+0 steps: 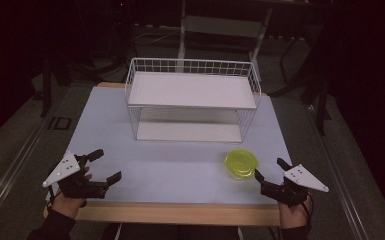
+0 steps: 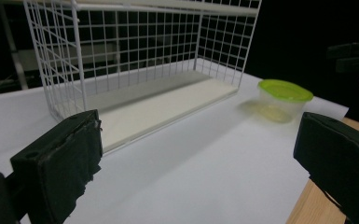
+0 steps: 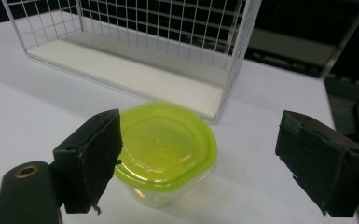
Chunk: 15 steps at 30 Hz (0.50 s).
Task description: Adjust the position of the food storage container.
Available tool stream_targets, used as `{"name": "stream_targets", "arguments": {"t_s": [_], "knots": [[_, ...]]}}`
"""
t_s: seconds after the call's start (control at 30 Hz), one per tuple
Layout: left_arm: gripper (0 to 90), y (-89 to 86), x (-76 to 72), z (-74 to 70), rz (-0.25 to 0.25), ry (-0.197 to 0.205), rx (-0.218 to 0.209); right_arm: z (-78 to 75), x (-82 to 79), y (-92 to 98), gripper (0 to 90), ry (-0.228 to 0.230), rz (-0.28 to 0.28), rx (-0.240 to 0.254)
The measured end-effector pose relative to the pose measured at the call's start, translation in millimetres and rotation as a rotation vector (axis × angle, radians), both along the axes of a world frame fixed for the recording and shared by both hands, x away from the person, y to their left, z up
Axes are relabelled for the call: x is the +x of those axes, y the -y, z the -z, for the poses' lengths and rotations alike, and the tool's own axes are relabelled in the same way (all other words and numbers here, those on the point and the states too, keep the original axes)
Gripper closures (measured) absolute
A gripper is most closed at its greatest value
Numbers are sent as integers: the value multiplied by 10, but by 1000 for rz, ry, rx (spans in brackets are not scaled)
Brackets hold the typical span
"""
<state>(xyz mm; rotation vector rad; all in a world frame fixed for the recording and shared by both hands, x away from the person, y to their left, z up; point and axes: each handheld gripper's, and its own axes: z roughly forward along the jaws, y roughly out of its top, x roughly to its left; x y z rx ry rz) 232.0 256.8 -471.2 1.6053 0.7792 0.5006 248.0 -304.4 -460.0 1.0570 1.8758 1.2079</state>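
Note:
A small clear container with a yellow-green lid [image 1: 241, 163] stands upright on the white table sheet [image 1: 180, 165], right of centre. My right gripper [image 1: 271, 170] sits just to its right, near the front edge, open. In the right gripper view the container [image 3: 168, 144] stands a little ahead of the wide-apart jaws of that gripper [image 3: 205, 158], and the pads do not touch it. My left gripper [image 1: 105, 166] rests open at the front left with nothing between its jaws. In the left gripper view, beyond this gripper [image 2: 196, 163], the container [image 2: 284, 98] stands far right.
A white wire rack [image 1: 192, 100] with a top shelf and a bottom shelf stands at the back middle of the sheet. The wooden table edge [image 1: 180, 214] runs along the front. The surroundings are dark, with table legs and frames behind.

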Motion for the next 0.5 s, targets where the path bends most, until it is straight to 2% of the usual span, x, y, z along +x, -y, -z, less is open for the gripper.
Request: {"name": "stream_targets", "arguments": {"t_s": [0.13, 0.2, 0.23, 0.3, 0.4, 0.5], "knots": [[21, -5, -11, -13, -2, 10, -30, -67, -63, -58, 146, 57, -8, -33], [22, -9, -12, -14, 6, 14, -39, -91, -78, -71, 146, 68, -9, -40], [22, -8, -15, -18, 7, 20, -42, -142, -109, -86, 146, 98, -22, -44], [22, -7, -23, -26, 11, 28, -44, -194, -129, -99, 142, 101, -42, -36], [22, 7, -40, -45, 15, 45, -38, -252, -112, -106, 120, 84, -79, 18], [22, 21, -41, -43, 22, 43, -35, -289, -47, -126, 119, 70, -90, 20]]}}
